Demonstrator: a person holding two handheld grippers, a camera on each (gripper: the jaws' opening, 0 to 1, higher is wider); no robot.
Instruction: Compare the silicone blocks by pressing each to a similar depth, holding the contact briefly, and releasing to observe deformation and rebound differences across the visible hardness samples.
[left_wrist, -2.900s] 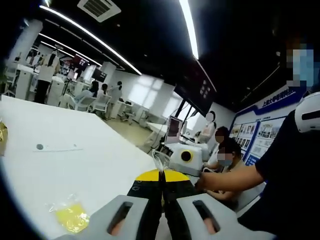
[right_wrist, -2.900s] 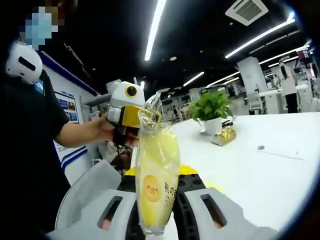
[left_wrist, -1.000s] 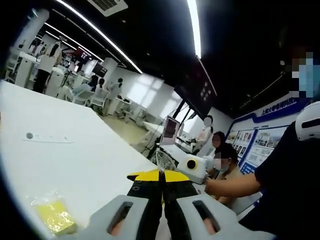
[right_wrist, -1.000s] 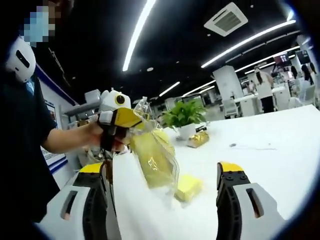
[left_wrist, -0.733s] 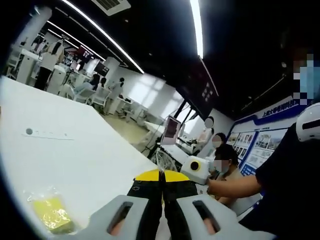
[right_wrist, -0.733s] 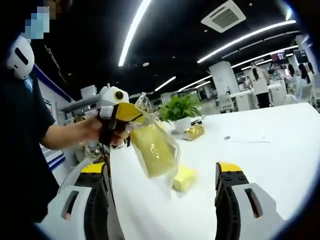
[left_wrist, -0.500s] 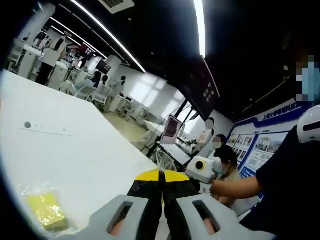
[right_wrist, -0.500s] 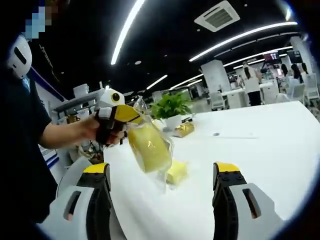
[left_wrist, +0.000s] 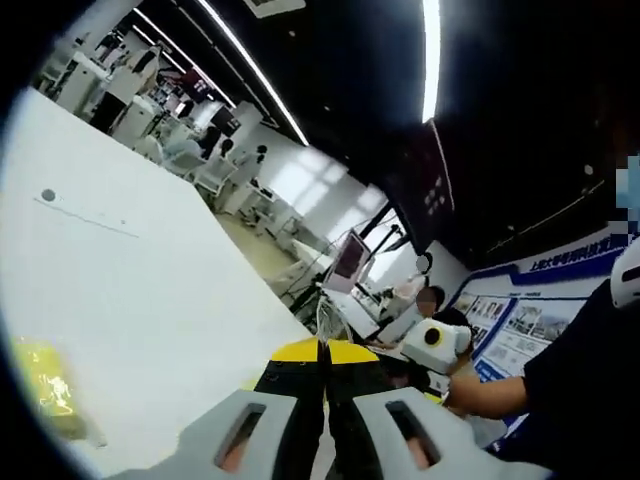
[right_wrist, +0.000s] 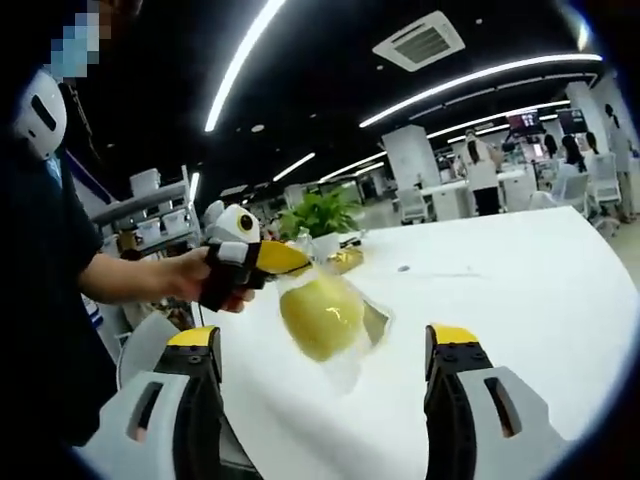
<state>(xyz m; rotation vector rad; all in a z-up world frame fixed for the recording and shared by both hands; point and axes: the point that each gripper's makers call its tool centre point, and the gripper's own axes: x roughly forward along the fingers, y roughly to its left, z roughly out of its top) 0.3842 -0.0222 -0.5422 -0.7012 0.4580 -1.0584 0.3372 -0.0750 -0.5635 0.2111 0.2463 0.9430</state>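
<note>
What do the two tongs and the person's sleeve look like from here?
The right tongs have light grey moulded bodies with slotted openings, black inner faces and yellow tips. The left tongs are built the same, grey with black jaws and yellow tips; in the right gripper view their body is white with a black-and-yellow front. The person wears a dark short sleeve.

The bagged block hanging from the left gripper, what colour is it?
Yellow, inside a clear bag; right gripper view.

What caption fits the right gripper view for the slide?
Left hand-held gripper dangles a clear bag with a yellow block over the white table, between the right hand-held gripper's open jaws.
</note>
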